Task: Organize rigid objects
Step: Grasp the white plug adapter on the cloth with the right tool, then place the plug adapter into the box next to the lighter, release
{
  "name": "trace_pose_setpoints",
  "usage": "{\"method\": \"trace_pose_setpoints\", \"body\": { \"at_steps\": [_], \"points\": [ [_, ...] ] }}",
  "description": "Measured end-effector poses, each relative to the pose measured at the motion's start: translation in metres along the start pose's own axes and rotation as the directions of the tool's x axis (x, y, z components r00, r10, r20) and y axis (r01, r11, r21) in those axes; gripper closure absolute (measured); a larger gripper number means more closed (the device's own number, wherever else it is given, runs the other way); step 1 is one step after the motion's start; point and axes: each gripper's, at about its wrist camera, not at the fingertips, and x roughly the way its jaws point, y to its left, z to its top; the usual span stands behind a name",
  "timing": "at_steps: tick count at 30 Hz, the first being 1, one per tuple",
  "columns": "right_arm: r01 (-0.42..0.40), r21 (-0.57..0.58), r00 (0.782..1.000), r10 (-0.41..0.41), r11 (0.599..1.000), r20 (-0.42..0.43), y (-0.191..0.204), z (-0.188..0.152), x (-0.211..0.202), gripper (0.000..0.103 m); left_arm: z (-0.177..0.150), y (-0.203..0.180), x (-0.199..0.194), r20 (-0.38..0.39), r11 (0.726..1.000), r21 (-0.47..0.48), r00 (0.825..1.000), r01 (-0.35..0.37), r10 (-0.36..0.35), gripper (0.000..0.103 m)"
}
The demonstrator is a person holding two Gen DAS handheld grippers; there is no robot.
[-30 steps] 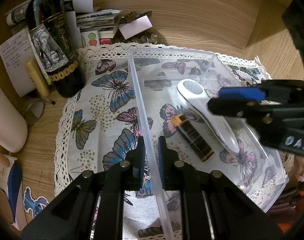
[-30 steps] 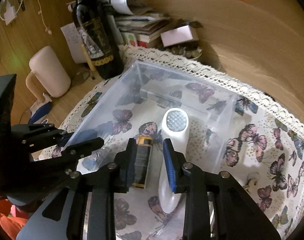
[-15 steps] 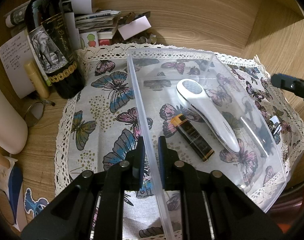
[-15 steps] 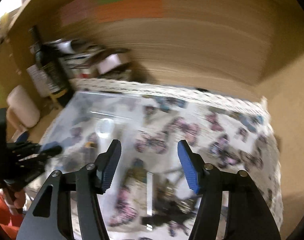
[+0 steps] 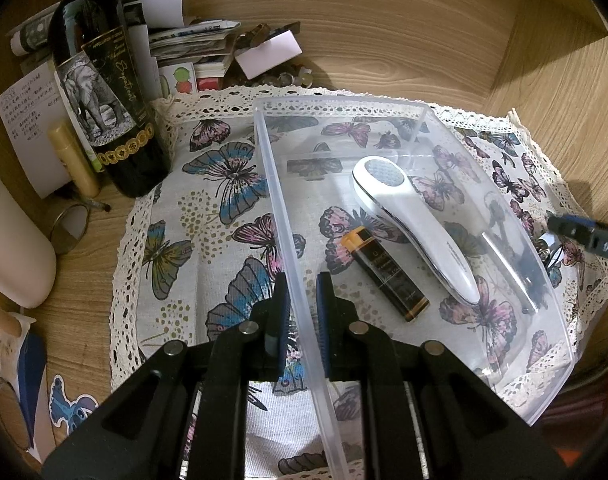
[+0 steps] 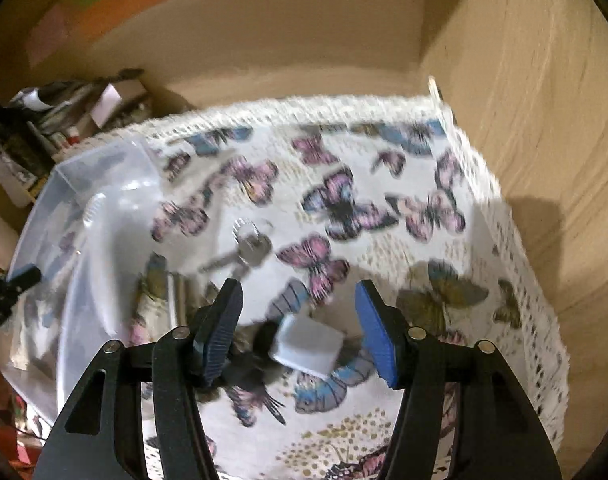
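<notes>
My left gripper (image 5: 301, 284) is shut on the near side wall of a clear plastic bin (image 5: 279, 216). In the bin lie a white handheld device (image 5: 408, 220) and a black tube with an orange cap (image 5: 384, 276). My right gripper (image 6: 297, 300) hangs open over the butterfly cloth (image 6: 364, 184), to the right of the bin (image 6: 103, 168). A small white block (image 6: 308, 346) lies on the cloth below its jaws, untouched, with a dark blurred object (image 6: 247, 364) beside it. A bunch of keys (image 6: 249, 248) lies just beyond. One right fingertip (image 5: 572, 226) shows at the left wrist view's right edge.
A dark wine bottle (image 5: 103, 92), a stack of papers (image 5: 191, 52), a cream tube (image 5: 73, 160), a round mirror (image 5: 69, 228) and a white cylinder (image 5: 11, 248) crowd the left. Wooden walls (image 6: 524, 120) close the back and right.
My right gripper has left the bin, swung right over the cloth and opened its jaws wider. The left gripper and the bin have not moved.
</notes>
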Motion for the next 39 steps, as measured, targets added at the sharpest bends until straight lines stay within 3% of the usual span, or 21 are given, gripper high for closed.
{"method": "trace_pose_setpoints", "body": {
  "at_steps": [8, 11, 12, 25, 33, 39],
  "points": [
    [-0.054, 0.056, 0.997, 0.057, 0.997, -0.043, -0.014, -0.015, 0.008, 0.048, 0.000, 0.000, 0.000, 0.001, 1.000, 0.005, 1.000, -0.002, 0.002, 0.090],
    [-0.054, 0.046, 0.995, 0.057, 0.998, -0.079, -0.012, -0.022, 0.018, 0.058, -0.001, -0.001, 0.000, 0.001, 1.000, 0.004, 1.000, 0.000, 0.000, 0.090],
    [-0.055, 0.044, 0.995, 0.058, 0.998, -0.081, -0.012, -0.023, 0.020, 0.066, -0.001, -0.001, 0.000, 0.001, 1.000, 0.005, 1.000, -0.001, 0.001, 0.090],
    [-0.045, -0.004, 0.996, 0.046, 0.999, 0.078, 0.000, 0.007, -0.013, 0.068, -0.003, -0.001, 0.000, -0.004, 1.000, 0.010, 1.000, -0.005, 0.005, 0.090],
    [-0.092, -0.125, 0.978, 0.113, 0.988, 0.175, 0.045, 0.036, -0.040, 0.068, -0.003, -0.001, 0.000, -0.004, 1.000, 0.010, 1.000, -0.004, 0.005, 0.090],
    [-0.146, -0.227, 0.963, 0.191, 0.963, 0.190, 0.083, 0.045, -0.047, 0.068, -0.003, 0.000, 0.000, -0.004, 1.000, 0.009, 1.000, -0.003, 0.003, 0.090]
  ]
}}
